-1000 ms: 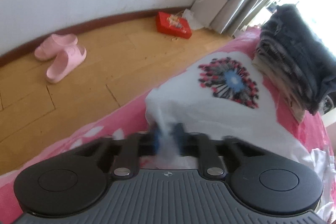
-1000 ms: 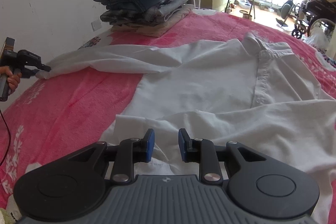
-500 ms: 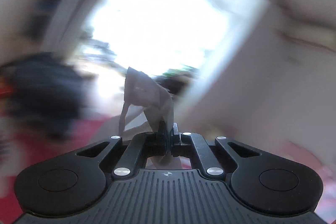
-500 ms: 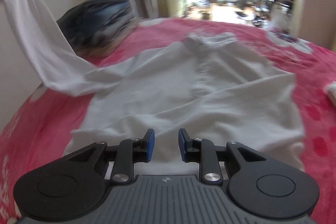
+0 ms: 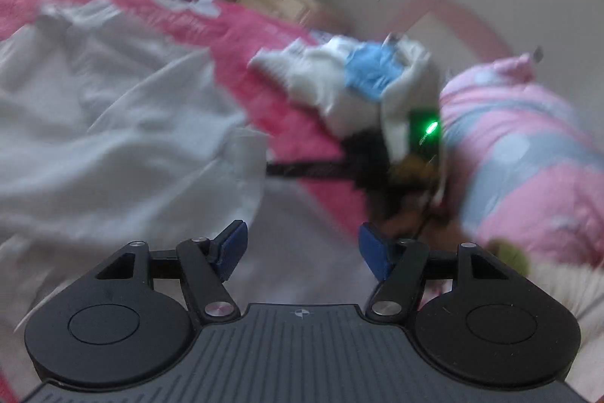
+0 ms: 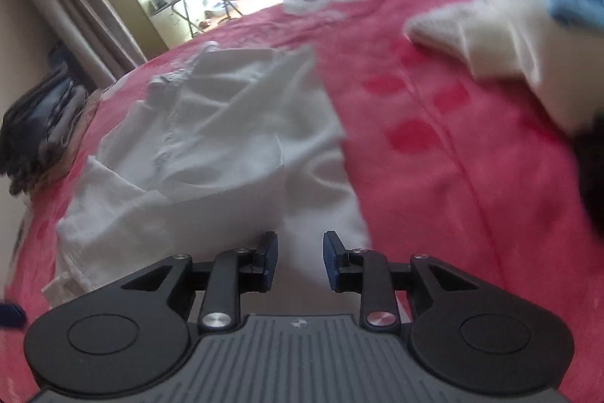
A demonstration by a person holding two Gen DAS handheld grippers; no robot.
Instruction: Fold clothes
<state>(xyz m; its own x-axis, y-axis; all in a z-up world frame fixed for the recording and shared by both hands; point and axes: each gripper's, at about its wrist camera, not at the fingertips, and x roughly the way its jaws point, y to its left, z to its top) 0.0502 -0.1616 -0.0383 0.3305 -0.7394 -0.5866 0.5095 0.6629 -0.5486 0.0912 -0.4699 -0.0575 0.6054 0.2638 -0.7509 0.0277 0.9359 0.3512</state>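
Sleeve's been swung across and dropped, left gripper (image 5: 302,248) jaws opening over the white shirt (image 5: 113,123); right gripper (image 6: 301,261) slightly spread, empty above it

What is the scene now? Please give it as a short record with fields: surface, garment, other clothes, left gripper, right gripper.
surface: bed with pink cover
garment: white shirt, spread on the cover, one sleeve folded over the body
other clothes: dark folded stack at the far left edge; white and blue pile beside the shirt
left gripper: jaws opening, nothing between them, over the shirt
right gripper: jaws part open, nothing gripped, over the shirt's near edge
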